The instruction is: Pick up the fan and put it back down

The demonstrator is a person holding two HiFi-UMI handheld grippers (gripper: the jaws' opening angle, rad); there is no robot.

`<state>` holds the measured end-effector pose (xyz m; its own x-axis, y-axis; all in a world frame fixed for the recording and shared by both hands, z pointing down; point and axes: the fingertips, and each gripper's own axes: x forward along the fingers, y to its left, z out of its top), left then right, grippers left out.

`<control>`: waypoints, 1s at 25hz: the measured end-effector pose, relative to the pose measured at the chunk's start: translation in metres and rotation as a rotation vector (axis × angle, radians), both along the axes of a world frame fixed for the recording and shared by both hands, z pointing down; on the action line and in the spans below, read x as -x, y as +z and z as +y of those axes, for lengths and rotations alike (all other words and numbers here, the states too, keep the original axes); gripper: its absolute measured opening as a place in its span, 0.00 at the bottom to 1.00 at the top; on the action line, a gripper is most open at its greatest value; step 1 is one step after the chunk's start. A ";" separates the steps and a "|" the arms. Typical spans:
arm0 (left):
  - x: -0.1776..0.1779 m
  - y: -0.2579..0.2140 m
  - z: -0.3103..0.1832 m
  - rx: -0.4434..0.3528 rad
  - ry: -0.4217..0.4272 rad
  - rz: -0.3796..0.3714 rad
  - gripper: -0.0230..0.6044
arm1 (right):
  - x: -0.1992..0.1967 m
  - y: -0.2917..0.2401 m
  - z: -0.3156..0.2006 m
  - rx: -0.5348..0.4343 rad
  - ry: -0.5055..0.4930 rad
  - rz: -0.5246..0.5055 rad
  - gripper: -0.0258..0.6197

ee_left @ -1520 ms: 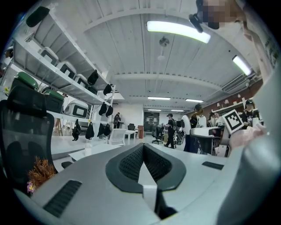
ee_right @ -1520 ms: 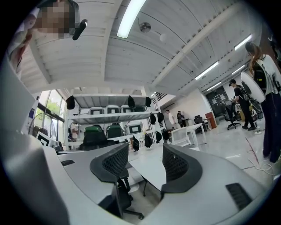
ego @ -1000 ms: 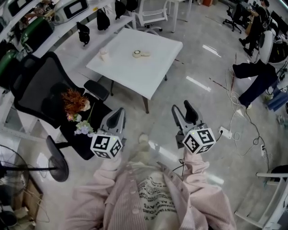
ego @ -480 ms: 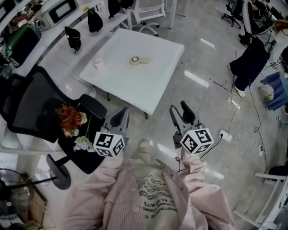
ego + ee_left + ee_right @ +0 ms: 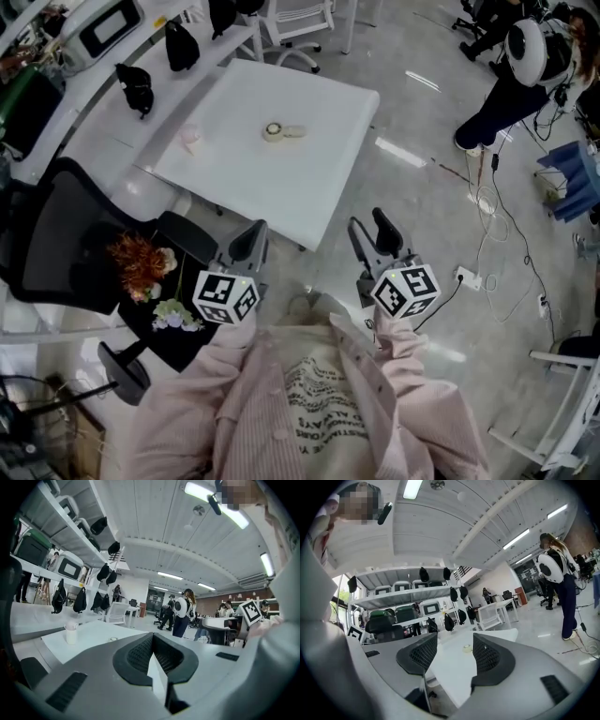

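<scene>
Left tool [image 5: 153,648]: jaws clenched tip to tip, nothing between them. Right tool [image 5: 454,654]: jaws released and apart, nothing between them; the gap looks out over the worktop [image 5: 281,192]. Both are held in front of the person's chest, off the near corner of the worktop and touching nothing.

The fan [image 5: 281,131], a small round head with a short handle, lies flat near the middle of the worktop, at 12 o'clock from both tools and well apart from them. The task appears not yet begun.

Risks, as judged:
- The left tool cannot take anything while clenched; it would push the fan away unless released first.
- The fan sits low on a smooth surface. Jaws closing too high could slip over it or skid it across the worktop.
- A small white bottle [image 5: 190,139] stands at 9 o'clock of the fan, near it. A wide sweep by the left tool could tip it.
- An office chair [image 5: 66,234] carrying a bunch of flowers [image 5: 141,262] stands at 9 o'clock of the left tool, near the elbow's path.
- Loose cables [image 5: 497,234] lie on the floor at 3 o'clock of the right tool: a tripping hazard when stepping in.

Containers: whether the bottle is full or empty cannot be told. Green crates [image 5: 407,612] sit on the shelving beyond the worktop; their contents are hidden.
</scene>
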<state>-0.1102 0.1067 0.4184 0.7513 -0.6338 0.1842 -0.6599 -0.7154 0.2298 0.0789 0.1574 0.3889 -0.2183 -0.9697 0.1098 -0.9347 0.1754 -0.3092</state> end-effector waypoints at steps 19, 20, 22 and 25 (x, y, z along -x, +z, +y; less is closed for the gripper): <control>-0.019 0.031 -0.126 0.099 -0.142 -0.029 0.04 | -0.024 0.032 -0.159 0.064 -0.183 0.012 0.37; -0.023 0.034 -0.135 0.112 -0.154 -0.029 0.04 | -0.026 0.035 -0.172 0.074 -0.206 0.016 0.37; -0.033 0.038 -0.152 0.135 -0.174 -0.035 0.04 | -0.027 0.041 -0.195 0.094 -0.257 0.026 0.37; -0.048 0.048 -0.175 0.166 -0.186 -0.041 0.04 | -0.028 0.053 -0.230 0.123 -0.337 0.055 0.37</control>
<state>-0.0621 -0.0682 0.4665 0.6145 -0.7187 0.3254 -0.7877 -0.5358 0.3040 0.1068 -0.0728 0.4419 -0.5143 -0.8228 0.2419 -0.8464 0.4416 -0.2976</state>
